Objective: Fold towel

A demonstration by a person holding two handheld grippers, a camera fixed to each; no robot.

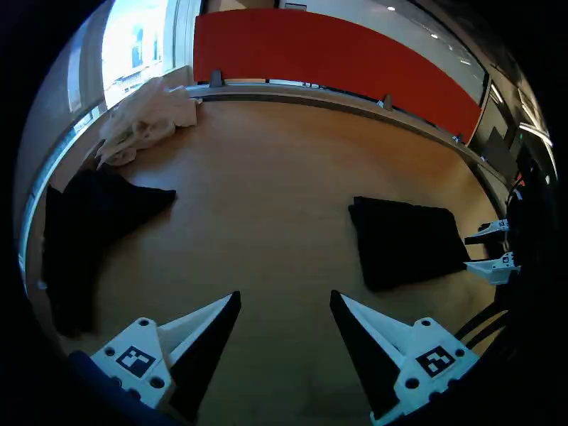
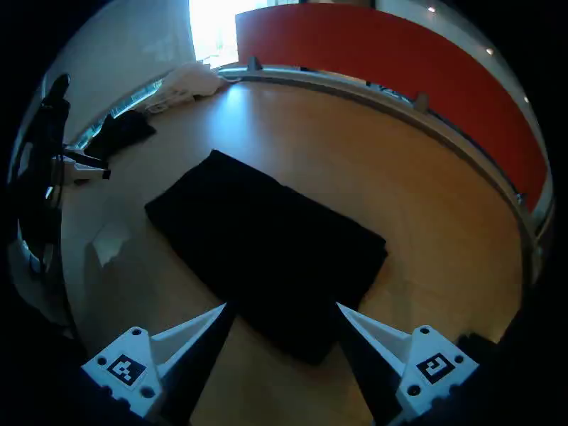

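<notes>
Here, the big wooden table (image 1: 270, 177) takes up most of both views. A long red panel (image 1: 319, 50) stands along its far edge. The towel (image 2: 270, 248) is black and lies flat on the table as a neat, thick rectangle. In the left gripper view it is off to the right side. A loose black cloth (image 1: 92, 213) lies at the left end of the table, well apart from the towel. A white cloth (image 1: 145, 117) is bunched up in the far corner by the window.

Both grippers are spread wide and hold nothing. The right gripper (image 2: 282, 305) hangs over the near end of the towel. The left gripper (image 1: 285, 292) is over bare wood, between the towel and the black cloth.

I think the towel is folded at least once, so the job looks close to done. If one more fold is wanted, both grippers need to go down, pinch the near corners, and carry that edge over to the far edge so the sides line up.
</notes>
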